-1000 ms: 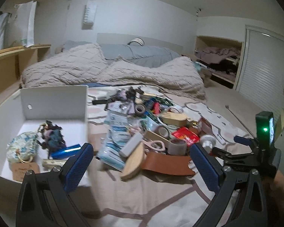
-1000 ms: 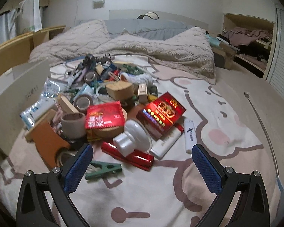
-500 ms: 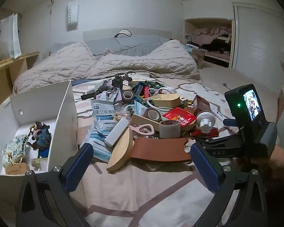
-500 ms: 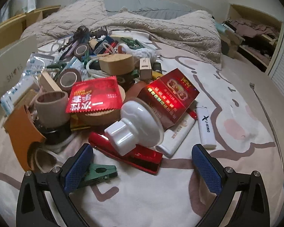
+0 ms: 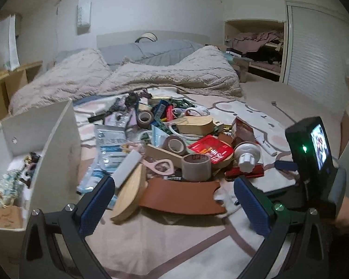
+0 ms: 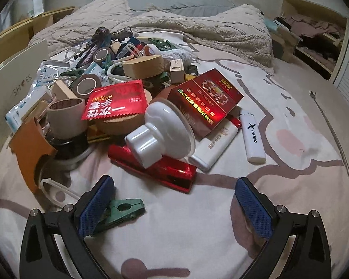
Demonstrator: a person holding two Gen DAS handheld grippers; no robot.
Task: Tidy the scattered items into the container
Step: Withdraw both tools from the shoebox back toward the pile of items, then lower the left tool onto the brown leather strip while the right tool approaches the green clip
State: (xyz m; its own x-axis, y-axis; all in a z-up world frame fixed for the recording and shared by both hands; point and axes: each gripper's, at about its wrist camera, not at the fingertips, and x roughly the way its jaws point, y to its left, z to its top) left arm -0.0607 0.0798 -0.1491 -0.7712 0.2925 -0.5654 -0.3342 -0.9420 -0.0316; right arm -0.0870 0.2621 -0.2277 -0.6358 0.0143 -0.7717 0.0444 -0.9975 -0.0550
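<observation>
White suction-cup knob (image 6: 161, 129) noted atop red stapler (image 6: 160, 168) at near edge of clutter pile on bed. White container (image 5: 58, 144) observed left of pile. Left gripper (image 5: 174, 205) and right gripper (image 6: 174, 205) both found spread, empty.

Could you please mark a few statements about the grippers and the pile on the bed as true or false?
1. Both the left gripper and the right gripper are open and empty. True.
2. The white box stands to the right of the pile. False: it stands to the left of it.
3. The white lighter lies on top of the red carton. False: it lies on the sheet beside it.
4. A green clip lies by the right gripper's left finger. True.
5. The white box holds nothing. False: several items lie inside.
</observation>
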